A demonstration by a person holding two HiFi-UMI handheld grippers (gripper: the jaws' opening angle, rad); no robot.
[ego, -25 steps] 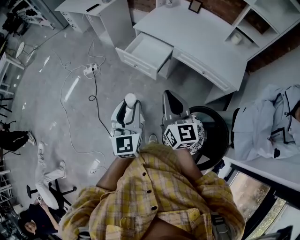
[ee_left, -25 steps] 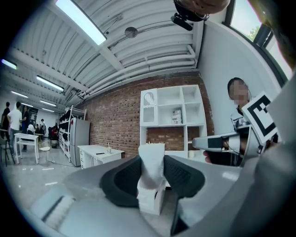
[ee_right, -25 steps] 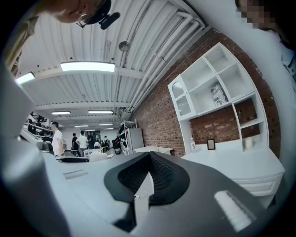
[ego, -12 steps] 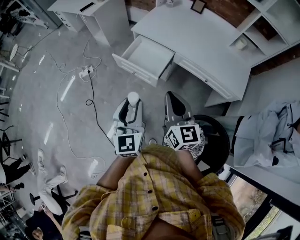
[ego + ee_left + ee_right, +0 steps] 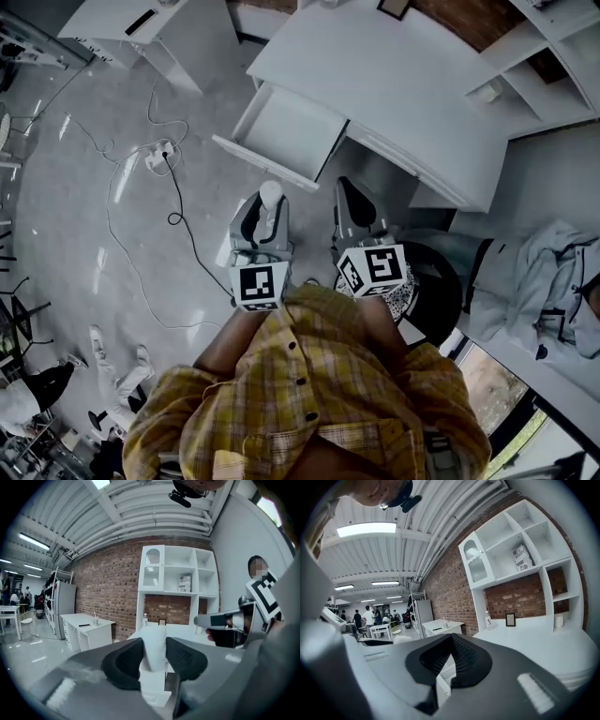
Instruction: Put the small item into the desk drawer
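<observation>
In the head view my left gripper (image 5: 268, 201) is shut on a small white cylinder-shaped item (image 5: 270, 192) with a rounded top, held upright over the floor just short of the open desk drawer (image 5: 281, 127). In the left gripper view the item (image 5: 154, 660) stands clamped between both dark pads of that gripper (image 5: 153, 642). My right gripper (image 5: 344, 187) hangs beside it to the right, shut and empty; its tips (image 5: 451, 637) meet. The white desk (image 5: 394, 84) lies ahead, the drawer pulled out of its left side, and the drawer's inside looks bare.
A power strip with cables (image 5: 155, 153) lies on the floor to the left. A black round seat (image 5: 436, 281) stands right of my right gripper. A white side desk (image 5: 141, 23) is at the far left, and white shelves (image 5: 534, 56) rise behind the desk.
Both grippers and the view have moved forward toward the desk; the open drawer now lies closer to the left gripper's tip. The grip on the white item is unchanged.
</observation>
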